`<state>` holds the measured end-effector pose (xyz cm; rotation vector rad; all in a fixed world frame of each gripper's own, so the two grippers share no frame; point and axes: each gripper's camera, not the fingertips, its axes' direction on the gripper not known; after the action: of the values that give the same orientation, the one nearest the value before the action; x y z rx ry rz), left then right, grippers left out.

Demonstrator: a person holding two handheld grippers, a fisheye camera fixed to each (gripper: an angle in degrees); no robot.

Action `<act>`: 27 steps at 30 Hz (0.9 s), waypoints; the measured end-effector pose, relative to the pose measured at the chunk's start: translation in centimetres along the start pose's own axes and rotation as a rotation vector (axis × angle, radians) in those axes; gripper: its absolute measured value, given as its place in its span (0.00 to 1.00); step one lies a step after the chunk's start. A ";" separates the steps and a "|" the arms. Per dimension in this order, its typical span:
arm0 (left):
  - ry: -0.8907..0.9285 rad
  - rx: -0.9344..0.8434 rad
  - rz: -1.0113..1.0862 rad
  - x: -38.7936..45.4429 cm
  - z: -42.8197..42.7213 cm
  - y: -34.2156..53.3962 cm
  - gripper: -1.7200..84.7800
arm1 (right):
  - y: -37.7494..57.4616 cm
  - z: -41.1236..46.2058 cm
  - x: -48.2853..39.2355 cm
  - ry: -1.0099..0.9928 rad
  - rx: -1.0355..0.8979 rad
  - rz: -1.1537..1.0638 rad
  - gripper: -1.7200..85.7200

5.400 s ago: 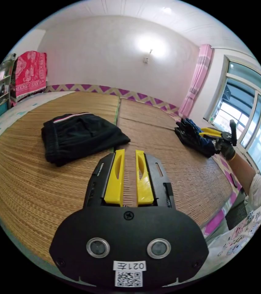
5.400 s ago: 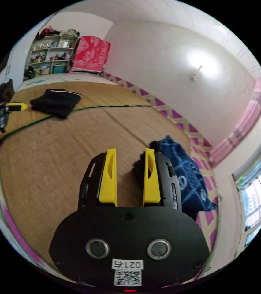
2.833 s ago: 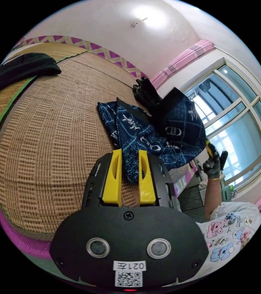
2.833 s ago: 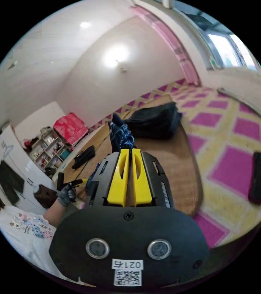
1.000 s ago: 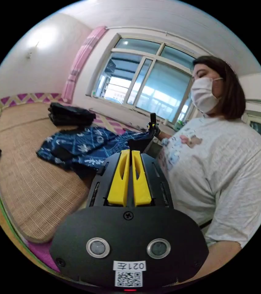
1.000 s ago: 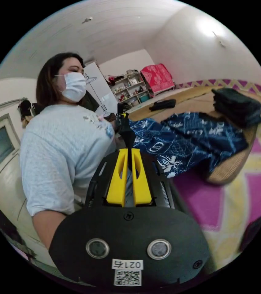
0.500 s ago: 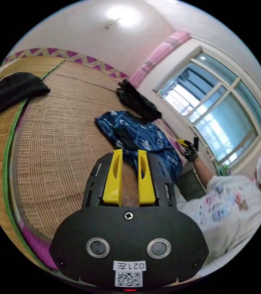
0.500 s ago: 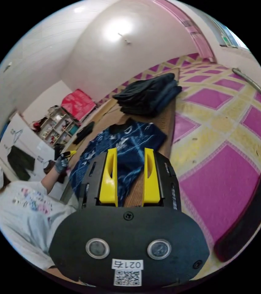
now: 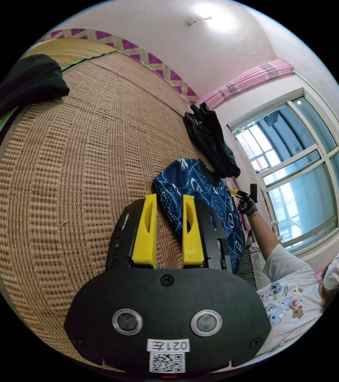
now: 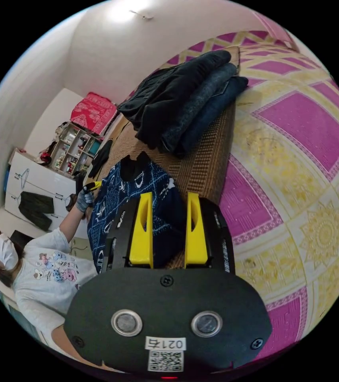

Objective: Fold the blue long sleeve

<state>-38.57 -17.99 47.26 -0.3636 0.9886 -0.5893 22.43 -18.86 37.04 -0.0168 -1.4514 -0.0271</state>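
1. I had the blue long sleeve (image 9: 201, 195) lying spread on the woven mat (image 9: 78, 159), at the mat's edge nearest the window, just beside the stack of dark folded clothes (image 10: 185, 107). Part of the shirt looked to run over that edge, so I judged a careless tug could drag it off onto the pink patterned sheet (image 10: 296, 131).

2. My left gripper (image 9: 167, 230) had its jaws parted, with a shirt edge showing in the gap but nothing pinched. If I closed there without going lower, I expected to catch one layer, or only air.

3. My right gripper (image 10: 168, 230) was likewise spread, gripping nothing, poised over the shirt's other side. I could not tell how near its tips were to the cloth, so a closing might pin the mat's weave too.

4. The dark stack sat near the collar; I feared a wide sweep would knock it.

5. The black garment (image 9: 22, 83) at the mat's far corner lay well apart and posed no risk.
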 end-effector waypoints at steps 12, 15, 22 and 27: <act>-0.011 -0.007 0.048 1.2 -1.5 -3.8 0.01 | -1.8 8.5 -3.5 0.226 -0.120 -0.137 0.02; -0.066 0.013 0.104 2.7 -3.9 -4.4 0.01 | -2.5 10.8 -7.9 0.313 -0.115 -0.254 0.02; -0.226 0.097 0.095 1.7 -12.8 -6.9 0.01 | -8.0 19.8 -15.9 0.352 -0.122 -0.436 0.02; -0.301 0.145 0.079 -0.2 -16.7 -10.0 0.01 | -12.7 24.5 -18.3 0.330 -0.065 -0.451 0.02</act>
<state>-55.95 -26.14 44.25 -0.2738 0.6638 -0.5140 -4.46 -30.76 21.70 0.2518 -1.1001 -0.4267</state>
